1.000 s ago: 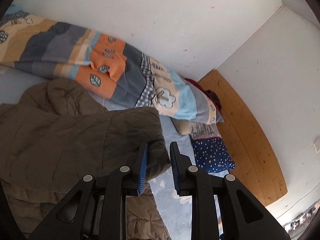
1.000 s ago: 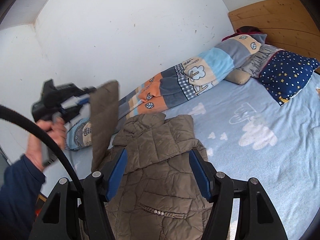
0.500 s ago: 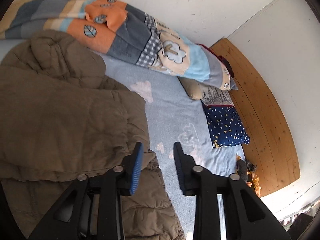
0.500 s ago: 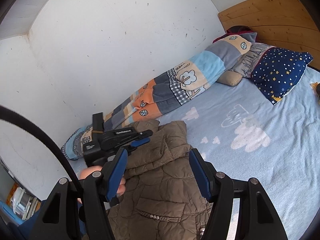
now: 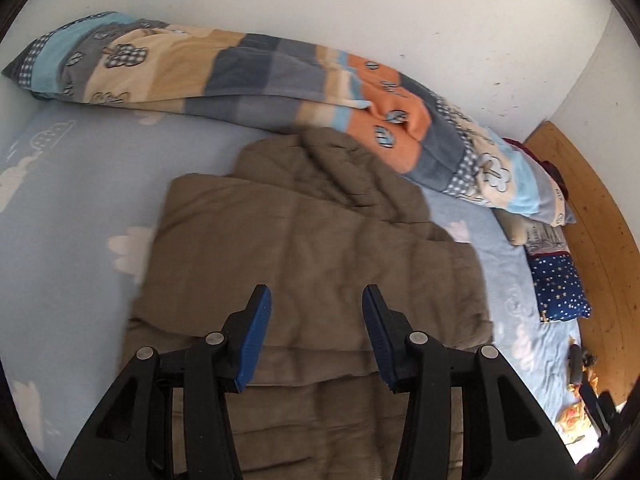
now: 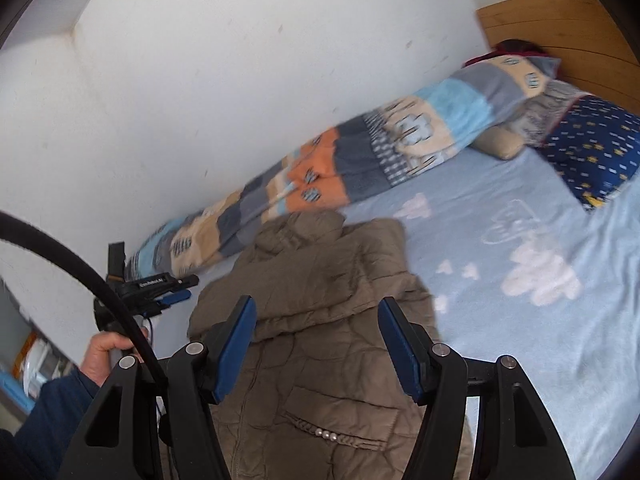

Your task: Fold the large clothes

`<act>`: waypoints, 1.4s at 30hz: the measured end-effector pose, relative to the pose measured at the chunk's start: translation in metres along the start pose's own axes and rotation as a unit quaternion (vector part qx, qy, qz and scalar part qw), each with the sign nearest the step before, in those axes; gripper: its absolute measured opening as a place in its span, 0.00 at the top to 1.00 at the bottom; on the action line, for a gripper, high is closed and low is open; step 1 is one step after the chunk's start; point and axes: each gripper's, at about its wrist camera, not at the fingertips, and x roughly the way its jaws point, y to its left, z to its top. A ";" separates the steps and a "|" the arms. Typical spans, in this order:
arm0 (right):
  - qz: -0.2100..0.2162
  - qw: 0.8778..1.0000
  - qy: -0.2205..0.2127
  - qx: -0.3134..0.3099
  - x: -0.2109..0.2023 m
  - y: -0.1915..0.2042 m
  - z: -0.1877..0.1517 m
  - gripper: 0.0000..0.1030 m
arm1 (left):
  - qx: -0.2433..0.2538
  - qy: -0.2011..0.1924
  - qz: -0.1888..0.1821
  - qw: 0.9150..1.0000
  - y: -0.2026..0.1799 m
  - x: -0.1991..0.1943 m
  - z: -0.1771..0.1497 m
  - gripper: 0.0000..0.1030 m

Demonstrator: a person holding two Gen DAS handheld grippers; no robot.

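Olive-brown quilted fabric fills the middle of the left wrist view: the large padded jacket (image 5: 320,240) lies on the pale blue cloud-print bed sheet (image 5: 72,208), one panel doubled over the body so that a straight folded edge runs across just beyond our left gripper (image 5: 316,336). Its jaws are opening with nothing between them, which we read as a flap just laid down. The striped patchwork blanket roll (image 5: 248,68) sits along the white wall, out of the working area, though the jacket's collar end reaches right up to it. The near hem is cut off below the gripper, and blur smears the quilting. In the right wrist view our right gripper (image 6: 318,344) hangs over the jacket's front, jaws wide apart and gripping nothing, placed, we judge, for the next fold. The left gripper shows small at the bed's far edge, with a hand (image 6: 108,350) on its grip. The navy star-print pillow (image 6: 592,152) is streaked, and a black cable (image 6: 80,264) hides part of that corner.
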 end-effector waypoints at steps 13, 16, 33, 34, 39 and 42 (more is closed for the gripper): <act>0.043 0.968 0.133 0.210 0.188 -0.065 0.016 0.33 | -0.024 0.021 -0.021 0.999 0.074 0.018 0.001 0.44; 0.040 0.965 0.154 0.209 0.212 -0.062 0.015 0.32 | -0.030 0.021 -0.026 0.999 0.074 0.027 0.001 0.44; -0.011 0.967 0.132 0.218 0.210 -0.072 0.011 0.79 | -0.038 0.011 -0.007 0.999 0.080 0.043 0.007 0.43; -0.003 0.962 0.138 0.236 0.212 -0.076 0.009 0.66 | -0.037 0.012 -0.006 0.999 0.082 0.043 0.007 0.43; 0.028 0.954 0.122 0.274 0.223 -0.083 -0.001 0.40 | -0.045 0.010 -0.005 0.999 0.089 0.043 0.008 0.43; 0.033 0.953 0.152 0.261 0.244 -0.068 -0.007 0.40 | -0.049 0.009 -0.007 0.999 0.092 0.045 0.008 0.43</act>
